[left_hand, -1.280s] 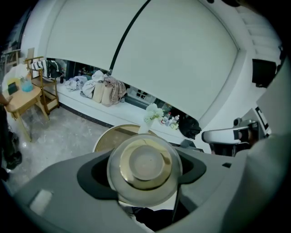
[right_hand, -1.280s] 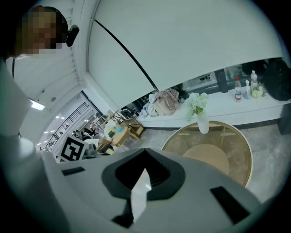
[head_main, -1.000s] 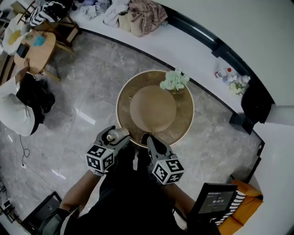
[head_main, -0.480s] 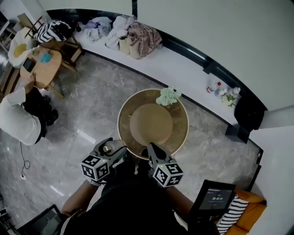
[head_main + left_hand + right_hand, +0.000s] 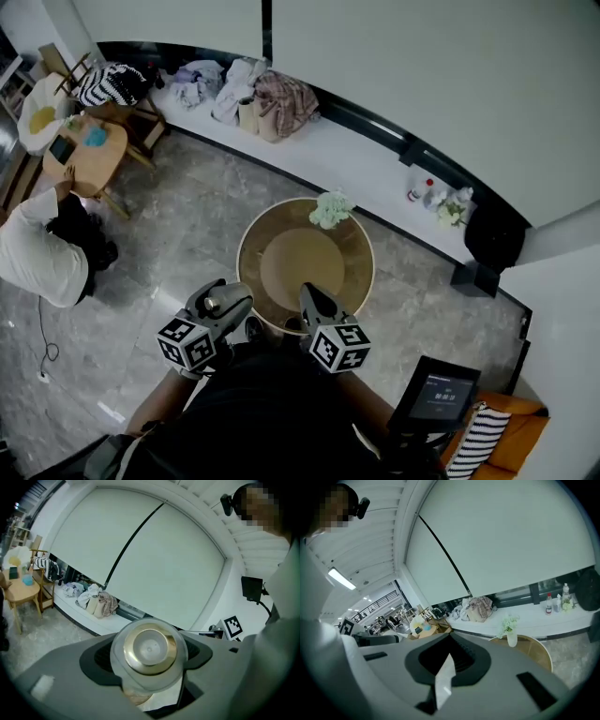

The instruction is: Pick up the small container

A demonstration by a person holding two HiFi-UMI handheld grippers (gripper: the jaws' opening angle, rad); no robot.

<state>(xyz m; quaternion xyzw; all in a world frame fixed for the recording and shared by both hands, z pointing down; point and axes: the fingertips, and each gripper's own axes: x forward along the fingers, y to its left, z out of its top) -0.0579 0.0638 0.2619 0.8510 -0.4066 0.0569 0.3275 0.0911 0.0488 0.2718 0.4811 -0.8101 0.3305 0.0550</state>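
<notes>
At lower left, the left gripper (image 5: 225, 305) is clamped round the small container (image 5: 150, 649), a clear, gold-lidded jar, beside the round table (image 5: 364, 281). The smooth jar could slip if the squeeze eases. At lower centre, the right gripper (image 5: 307, 296) is closed and empty.

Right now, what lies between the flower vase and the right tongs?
Nothing but bare round table. The head view shows no object between the flower vase and the right tongs.
</notes>
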